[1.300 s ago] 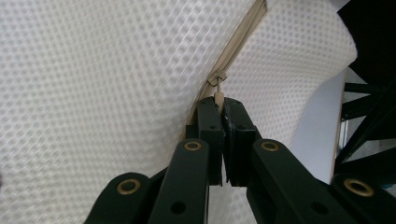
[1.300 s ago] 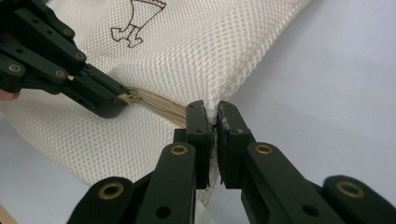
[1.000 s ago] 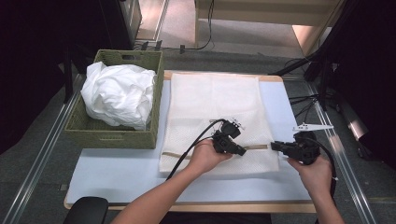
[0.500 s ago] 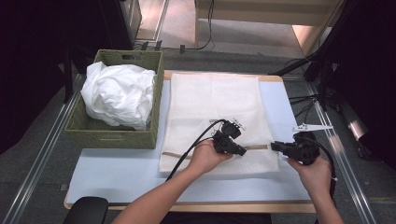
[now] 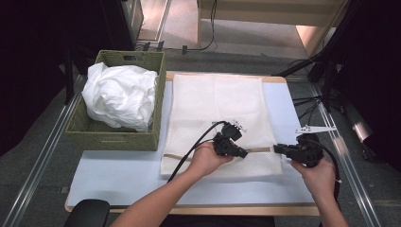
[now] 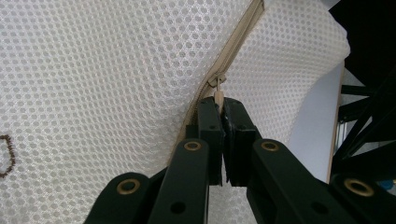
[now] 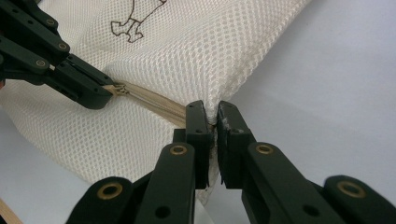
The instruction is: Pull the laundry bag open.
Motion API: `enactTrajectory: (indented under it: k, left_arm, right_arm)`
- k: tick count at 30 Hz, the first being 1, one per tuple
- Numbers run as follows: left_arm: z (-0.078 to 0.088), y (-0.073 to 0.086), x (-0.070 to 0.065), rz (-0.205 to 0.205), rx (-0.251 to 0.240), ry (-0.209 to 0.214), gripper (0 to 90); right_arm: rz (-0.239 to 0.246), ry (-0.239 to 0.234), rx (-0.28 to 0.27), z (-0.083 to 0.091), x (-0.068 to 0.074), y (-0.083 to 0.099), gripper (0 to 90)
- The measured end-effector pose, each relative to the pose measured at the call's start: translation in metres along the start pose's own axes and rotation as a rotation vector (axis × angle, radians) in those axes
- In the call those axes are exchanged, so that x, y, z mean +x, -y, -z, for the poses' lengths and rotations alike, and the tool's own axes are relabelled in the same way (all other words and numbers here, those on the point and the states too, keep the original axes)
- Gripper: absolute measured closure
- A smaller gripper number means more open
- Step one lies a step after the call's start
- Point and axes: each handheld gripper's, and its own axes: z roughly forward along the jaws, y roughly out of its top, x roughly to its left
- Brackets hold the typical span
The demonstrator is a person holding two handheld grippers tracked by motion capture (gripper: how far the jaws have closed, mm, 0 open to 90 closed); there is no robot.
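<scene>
Left tool [image 6: 218,109]: we clamp it on the zipper pull [image 6: 217,95] of the white mesh bag [image 5: 215,113].
Right tool [image 7: 212,121]: we pinch the bag's edge at the zipper's [image 7: 154,105] end.
Mesh bag: flat on the pale surface [image 5: 118,175], near its middle.
Far left: green basket [image 5: 113,139], crumpled white cloth [image 5: 120,97] inside.

The brown print [image 6: 5,156] on the mesh bag [image 6: 93,70] is cut off at the picture's edge.
</scene>
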Motion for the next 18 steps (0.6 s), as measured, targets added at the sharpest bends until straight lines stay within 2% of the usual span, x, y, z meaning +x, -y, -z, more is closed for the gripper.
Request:
enactTrajectory:
  k: [3, 4, 8, 9, 10, 12, 18]
  left_arm:
    - [-0.001, 0.0, 0.001, -0.002, 0.008, -0.012, 88.6]
    - [-0.002, 0.0, 0.001, 0.004, -0.001, -0.007, 88.7]
    - [-0.005, -0.001, 0.006, 0.031, 0.019, 0.0, 88.7]
    - [-0.005, 0.0, 0.008, 0.039, 0.031, -0.026, 88.8]
    - [-0.005, 0.001, 0.01, 0.037, 0.044, -0.025, 88.7]
    - [-0.001, 0.005, 0.015, 0.042, 0.043, -0.029, 88.7]
    - [0.009, 0.01, 0.016, 0.026, 0.031, -0.028, 88.5]
  right_arm:
    - [0.005, -0.002, -0.001, -0.001, 0.001, 0.0, 86.4]
    - [0.004, -0.003, -0.002, -0.001, 0.001, 0.0, 86.5]
    - [0.012, 0.012, -0.005, 0.001, 0.004, -0.002, 86.7]
    - [0.017, 0.01, 0.003, -0.001, 0.005, -0.002, 87.0]
    - [0.039, 0.048, 0.015, -0.001, 0.006, -0.002, 87.0]
    - [0.014, 0.038, -0.002, 0.0, 0.002, -0.002, 86.9]
    - [0.011, 0.031, -0.002, -0.004, 0.0, -0.002, 86.7]
